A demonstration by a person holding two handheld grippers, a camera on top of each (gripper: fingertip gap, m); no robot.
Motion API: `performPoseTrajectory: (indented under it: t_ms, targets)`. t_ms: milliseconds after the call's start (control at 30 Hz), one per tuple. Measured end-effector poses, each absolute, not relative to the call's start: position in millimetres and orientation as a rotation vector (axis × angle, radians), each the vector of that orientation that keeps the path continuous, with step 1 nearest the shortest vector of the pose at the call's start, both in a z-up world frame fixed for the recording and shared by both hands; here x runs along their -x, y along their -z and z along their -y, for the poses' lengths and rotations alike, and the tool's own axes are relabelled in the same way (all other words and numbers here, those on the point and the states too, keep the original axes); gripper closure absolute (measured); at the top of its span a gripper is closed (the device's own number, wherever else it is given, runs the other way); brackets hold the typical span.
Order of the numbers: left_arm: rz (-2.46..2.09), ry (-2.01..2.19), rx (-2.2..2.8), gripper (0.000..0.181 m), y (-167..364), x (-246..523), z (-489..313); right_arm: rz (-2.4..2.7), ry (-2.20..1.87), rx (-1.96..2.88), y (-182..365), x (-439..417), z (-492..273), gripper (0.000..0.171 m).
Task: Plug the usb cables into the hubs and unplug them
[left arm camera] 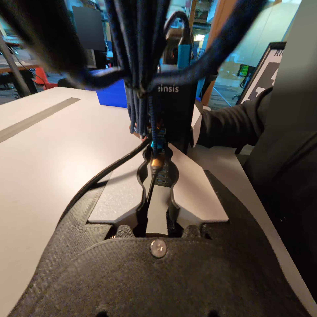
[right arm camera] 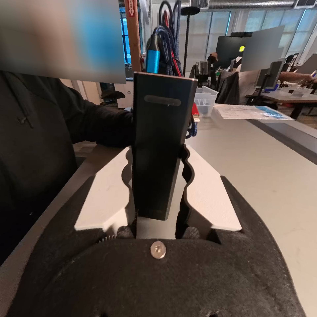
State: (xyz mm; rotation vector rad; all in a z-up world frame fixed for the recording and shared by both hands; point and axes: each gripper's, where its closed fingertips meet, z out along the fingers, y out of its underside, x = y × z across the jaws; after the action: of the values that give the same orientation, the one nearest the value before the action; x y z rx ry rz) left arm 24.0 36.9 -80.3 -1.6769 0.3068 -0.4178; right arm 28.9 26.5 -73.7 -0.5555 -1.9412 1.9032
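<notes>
1. Two tongs work here: the left gripper is clenched around the copper plug, seated in the hub.
2. The right gripper clamps this stiff, smooth hub between its fingers; it may slip, so grasp low.

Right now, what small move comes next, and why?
Probably a short, straight pull of the left tool away from the hub. It looks shut on the copper plug, which sits at the port row, and the right tool grips the hub upright, bracing it. Whether the plug is seated is unclear.
</notes>
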Motion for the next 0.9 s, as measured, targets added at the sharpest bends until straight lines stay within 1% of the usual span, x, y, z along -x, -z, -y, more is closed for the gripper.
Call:
performPoseTrajectory:
  t_ms: [200,467,600,800,900]
  targets:
    - [-0.25,0.52,1.611,0.163,74.5,-23.0,-34.9,1.912,-1.956,0.552,70.7,-30.7,-27.3,0.113]
    - [-0.253,0.539,1.607,0.162,75.5,-24.5,-34.3,1.902,-1.952,0.543,69.8,-31.3,-27.5,0.114]
    - [-0.285,0.517,1.597,0.165,75.8,-26.2,-32.7,1.928,-1.962,0.525,70.0,-35.1,-24.6,0.114]
    - [-0.283,0.486,1.578,0.165,71.2,-33.2,-34.1,1.956,-2.088,0.549,60.7,-40.6,-26.6,0.115]
    - [-0.259,0.546,1.568,0.165,72.2,-36.8,-34.8,1.992,-2.155,0.561,60.8,-43.2,-27.0,0.115]
